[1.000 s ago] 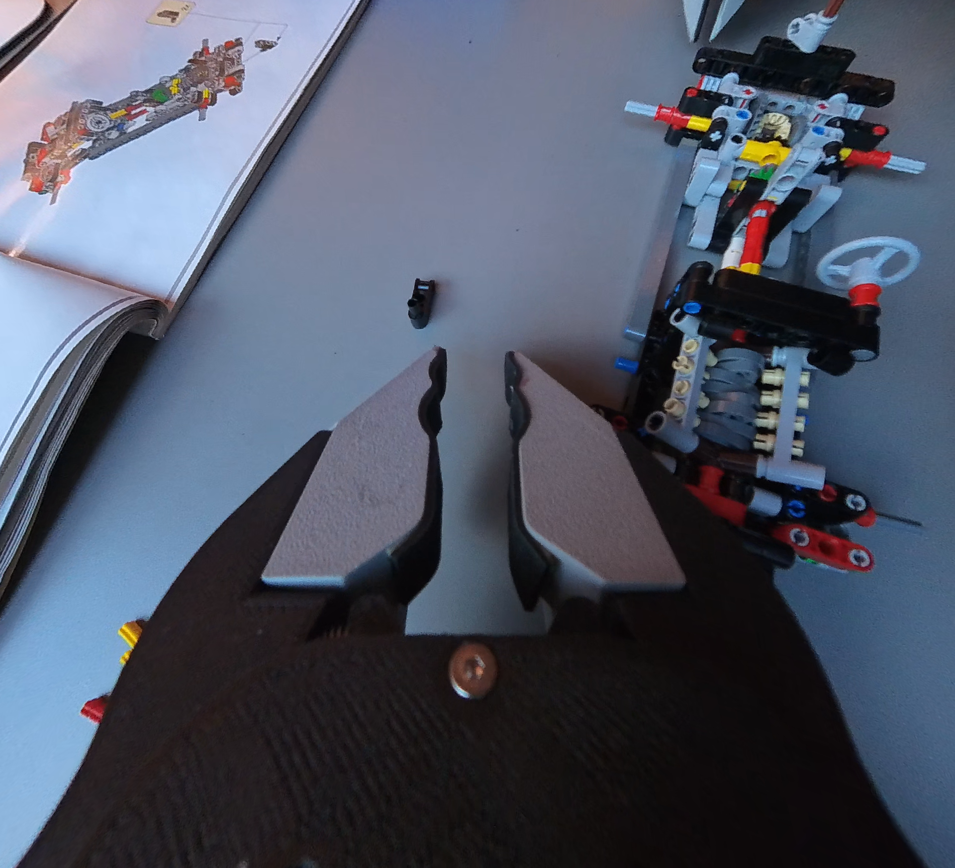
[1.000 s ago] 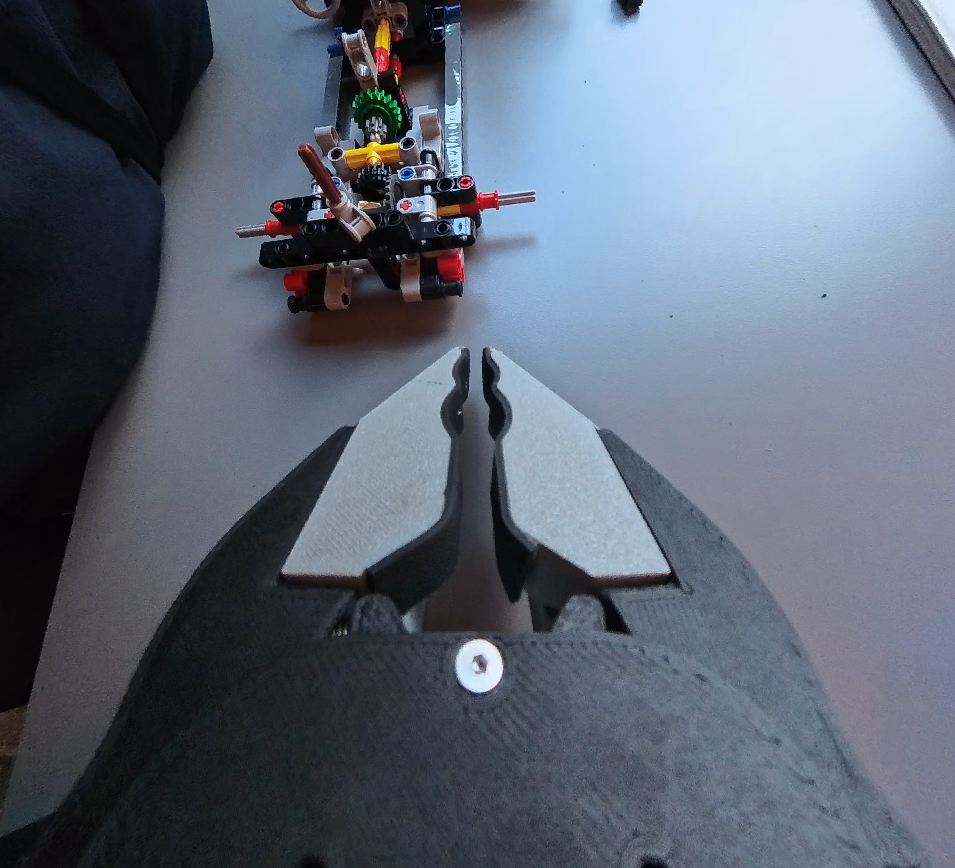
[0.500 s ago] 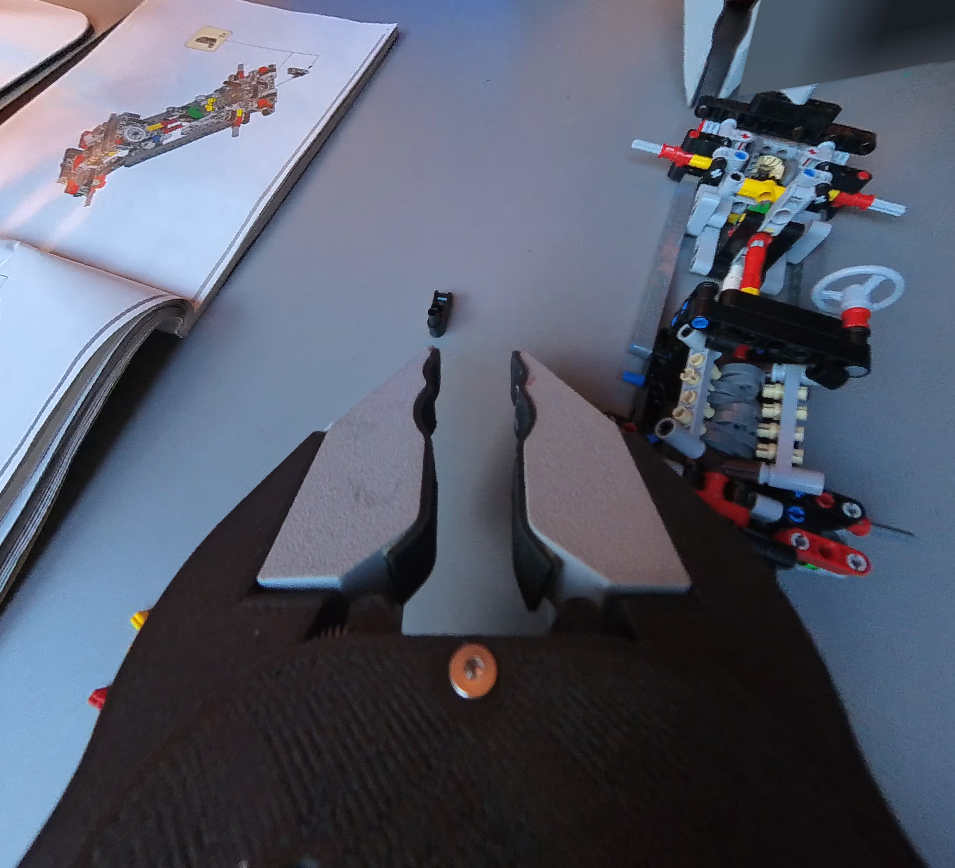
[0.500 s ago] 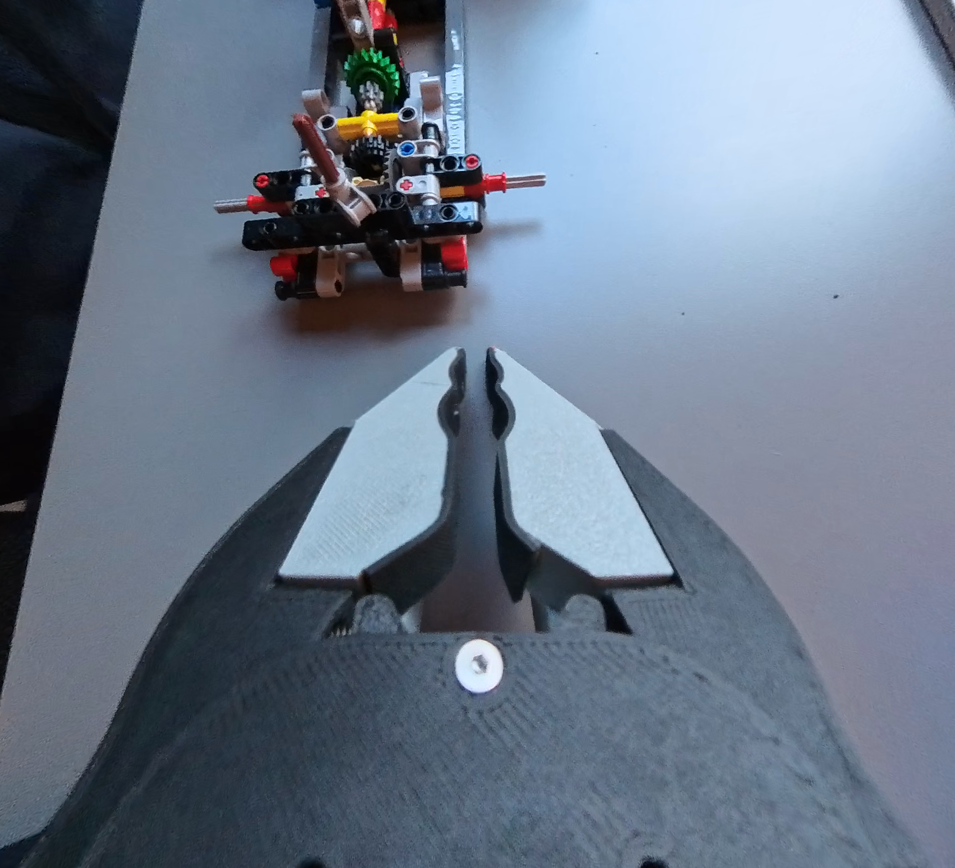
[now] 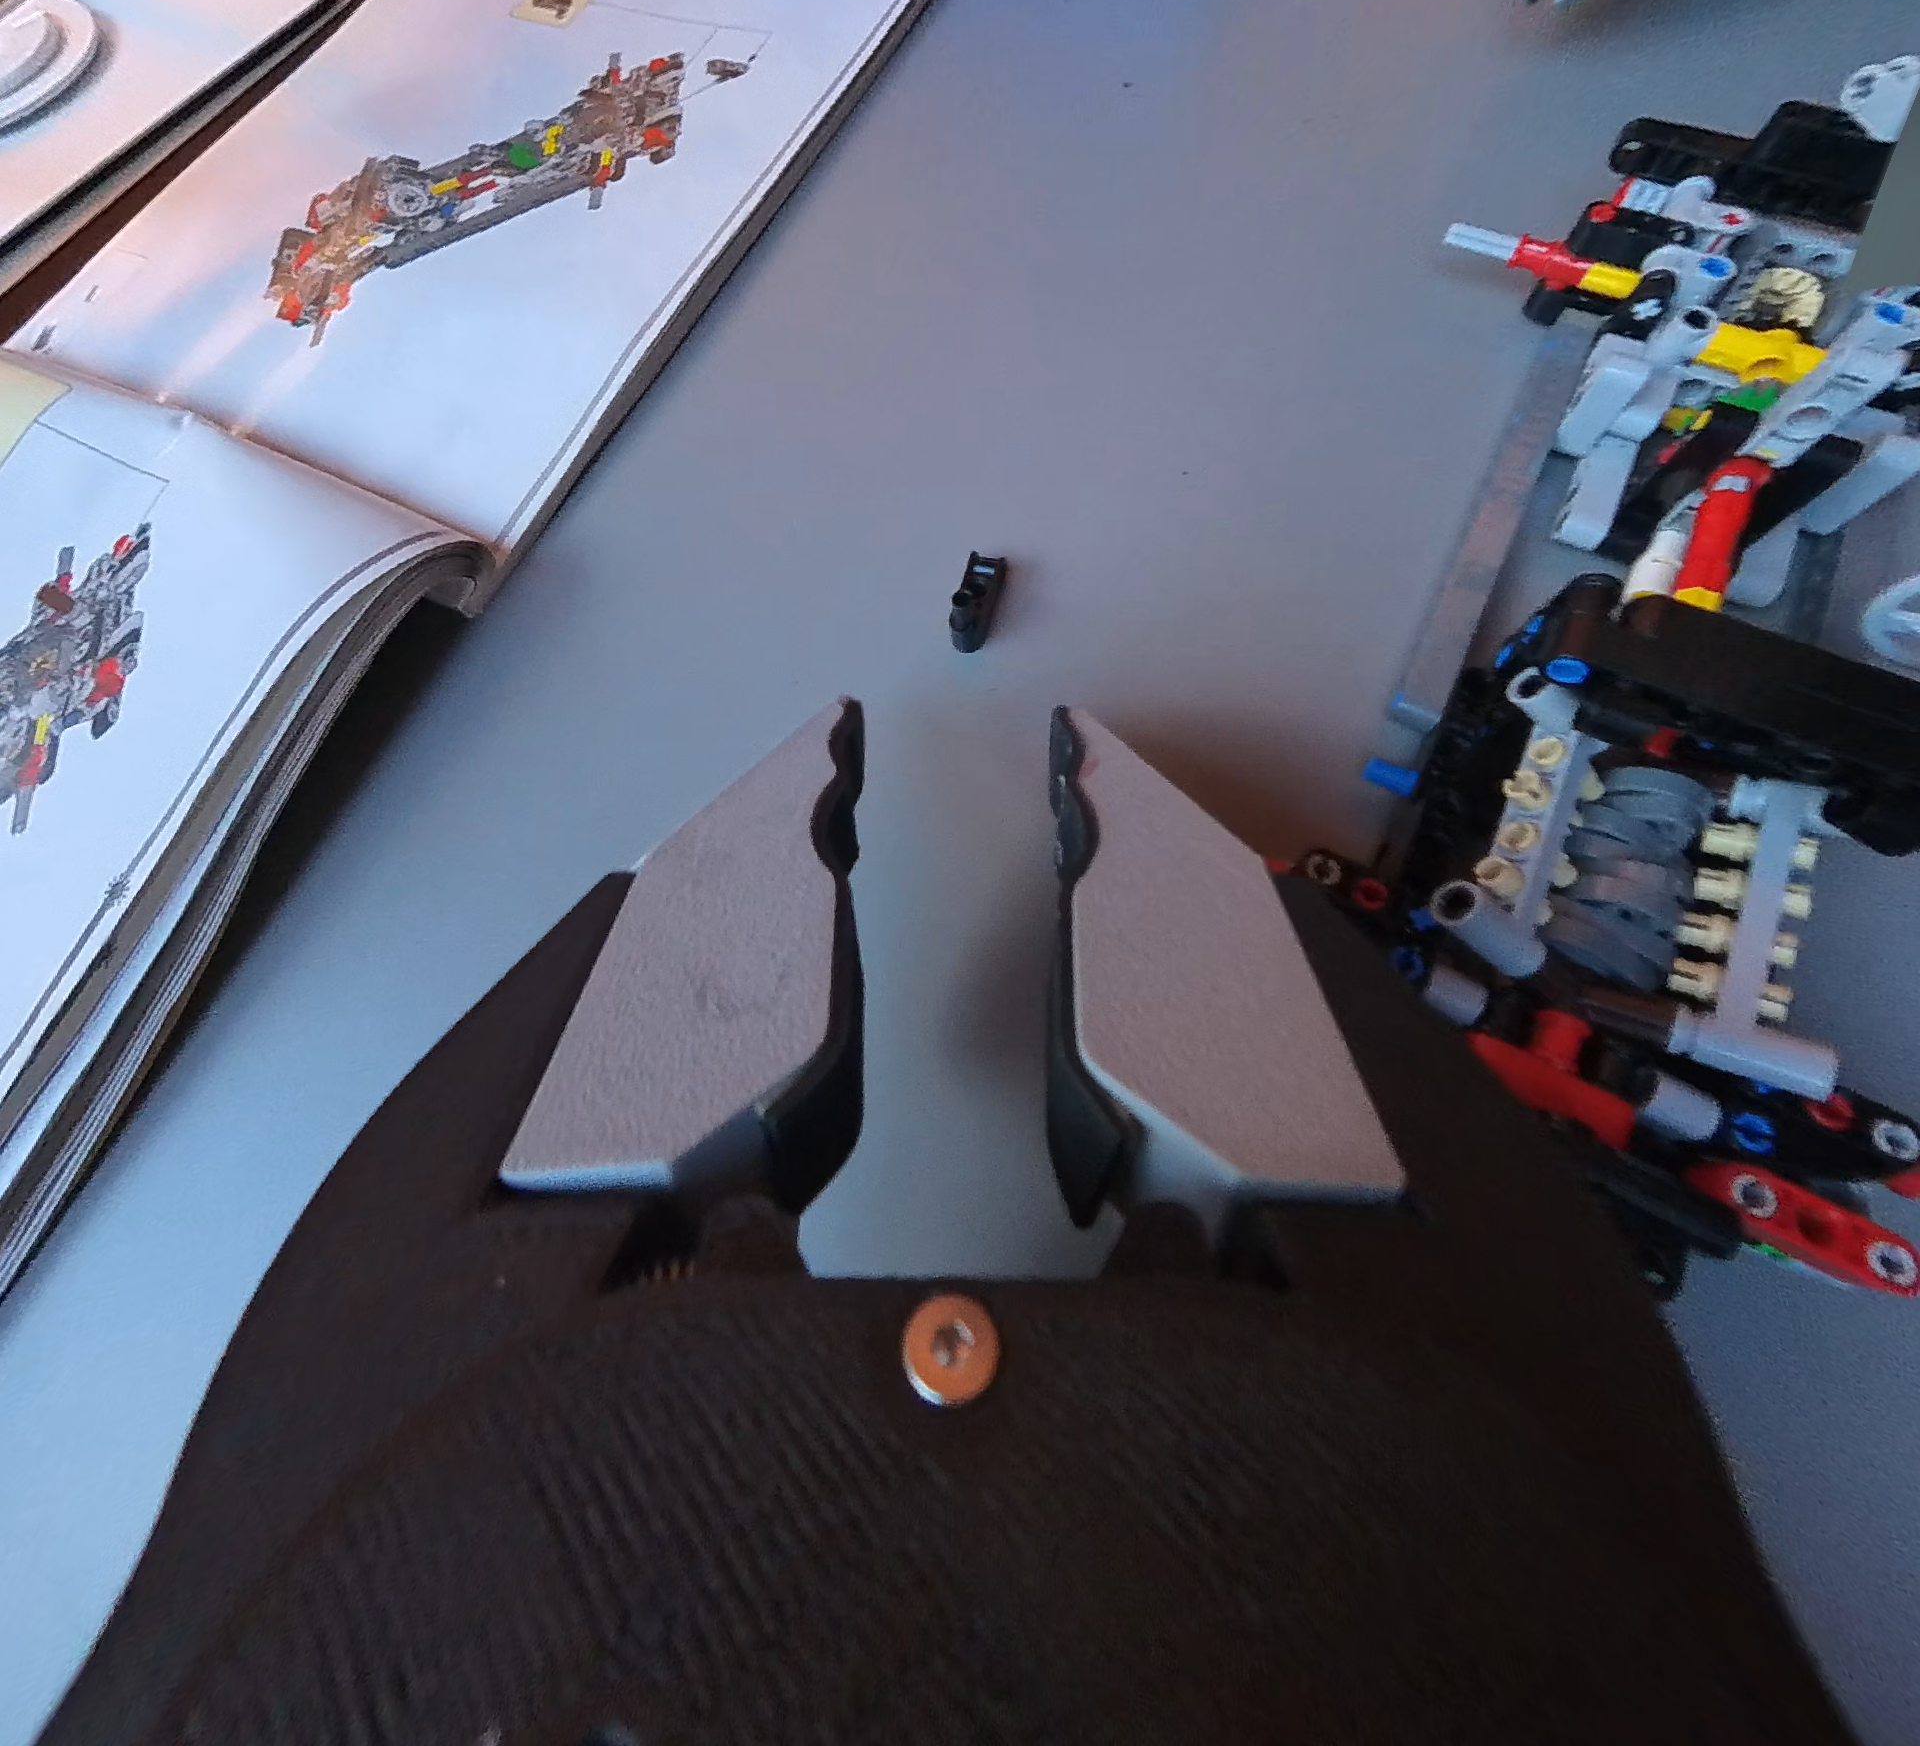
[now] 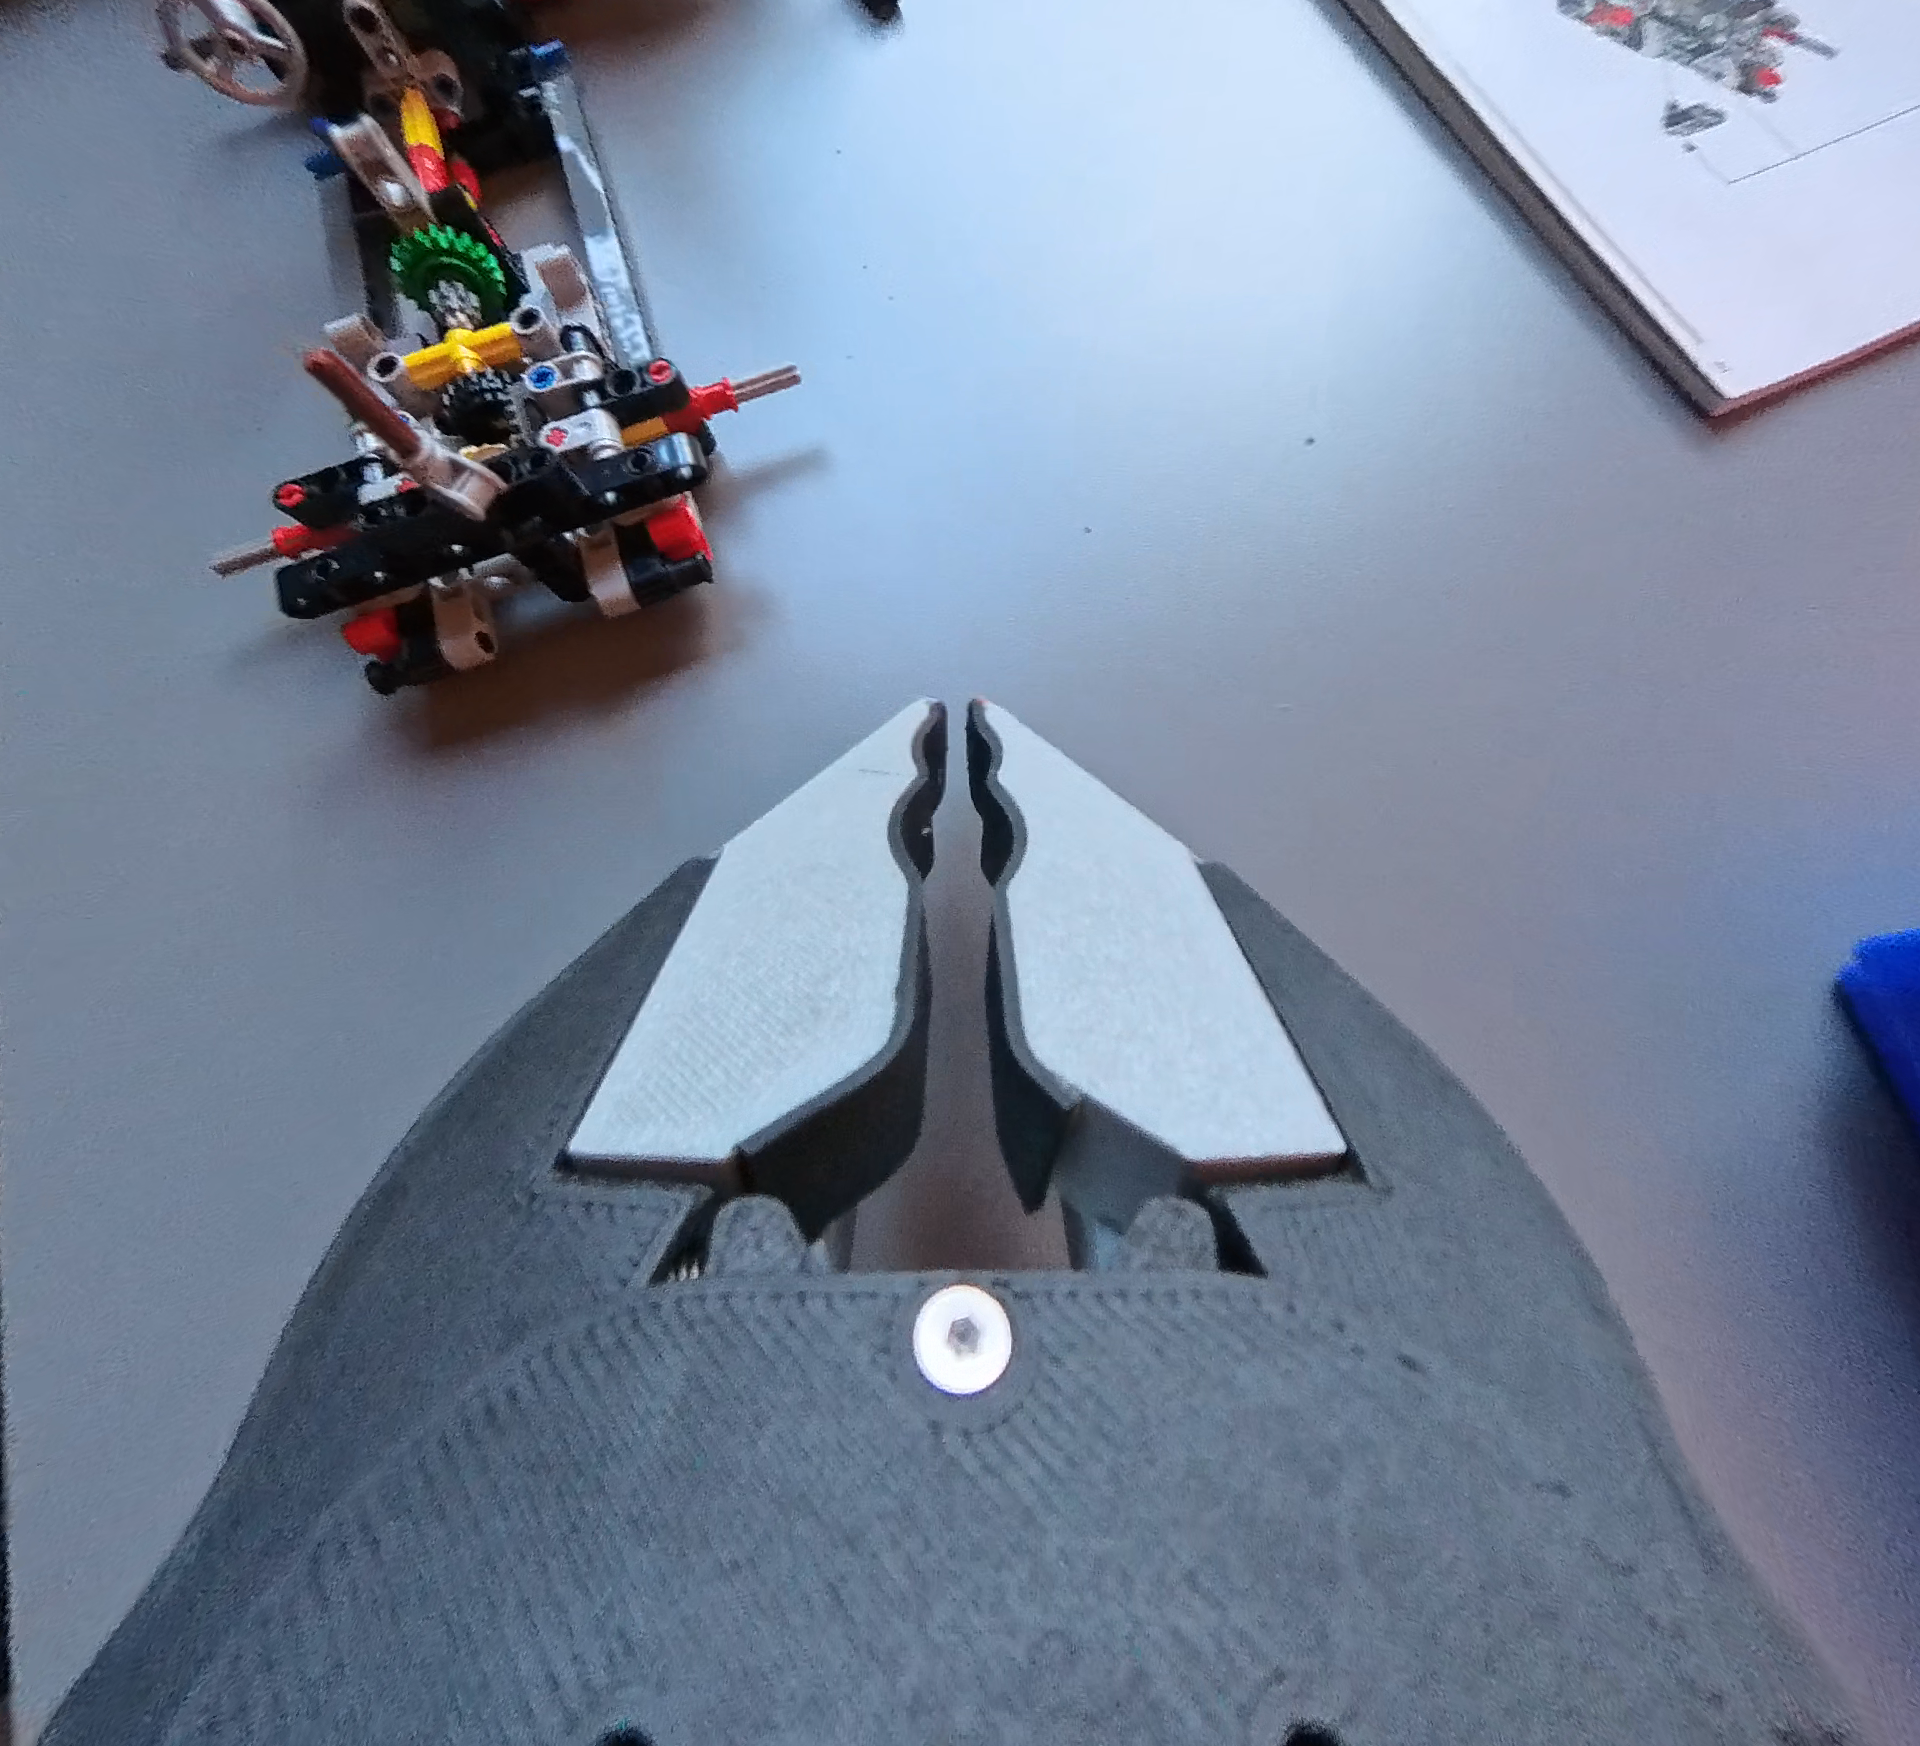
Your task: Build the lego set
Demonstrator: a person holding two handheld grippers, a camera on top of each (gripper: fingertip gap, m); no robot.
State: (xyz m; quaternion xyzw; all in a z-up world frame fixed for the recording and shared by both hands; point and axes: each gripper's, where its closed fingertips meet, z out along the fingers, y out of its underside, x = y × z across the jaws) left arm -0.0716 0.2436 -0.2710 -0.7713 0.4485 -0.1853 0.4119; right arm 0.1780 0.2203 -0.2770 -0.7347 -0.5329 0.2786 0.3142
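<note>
An open booklet [image 5: 436, 262] lies left on the desk [image 5: 1143, 346]; the left gripper [image 5: 956, 720], fingers apart and empty, hovers just short of a small black piece [image 5: 977, 600]; the model [image 5: 1683, 657] sits right; the right gripper [image 6: 957, 709], fingers nearly together, holds nothing.

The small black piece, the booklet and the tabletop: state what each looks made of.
Small black piece: looks like moulded plastic, with a slight sheen and crisp round sockets.
Booklet: paper, fairly glossy; its stacked page edges curl and its printed sheets catch the light.
Tabletop: smooth grey, perhaps laminate; soft reflections show, but no grain, so this is uncertain.
</note>
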